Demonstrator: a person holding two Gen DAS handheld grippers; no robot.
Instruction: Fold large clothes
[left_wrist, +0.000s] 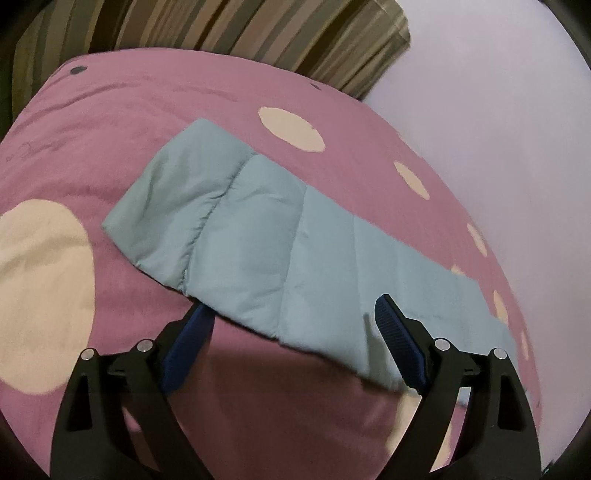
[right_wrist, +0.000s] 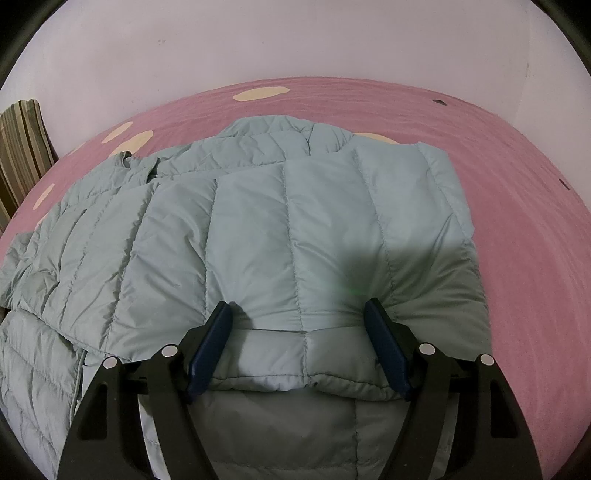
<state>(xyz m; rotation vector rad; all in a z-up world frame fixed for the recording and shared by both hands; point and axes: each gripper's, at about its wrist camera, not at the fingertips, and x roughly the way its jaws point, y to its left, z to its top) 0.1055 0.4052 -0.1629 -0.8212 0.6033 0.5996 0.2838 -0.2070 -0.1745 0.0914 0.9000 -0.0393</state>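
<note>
Our left gripper has its jaws spread wide, and nothing is pinched between them. One blue pad is tucked just under the near edge of the sleeve, the other sits over the fabric, so it's lined up on that sleeve but not gripping it. Our right gripper also has its jaws wide, with a puffy folded edge of the pale blue-green down jacket bulging up between the pads. The quilting puckers right at both tips, so we'd say it's pressing on or clamping that thick fold, though honestly we can't tell for sure whether it's a real grip or just resting there.

The jacket is lying on the pink bedspread with the cream dots, near the wall, with a striped curtain off to the side.

Progress-wise, we're somewhere early to middle. In the right wrist view the body is spread out flat and one section looks already doubled over on itself. But the sleeve in the left wrist view is lying stretched straight out across the bed, not tucked in, and the far side looks rumpled. So we reckon what's left is bringing that sleeve in, then folding the body down into a compact bundle.
</note>
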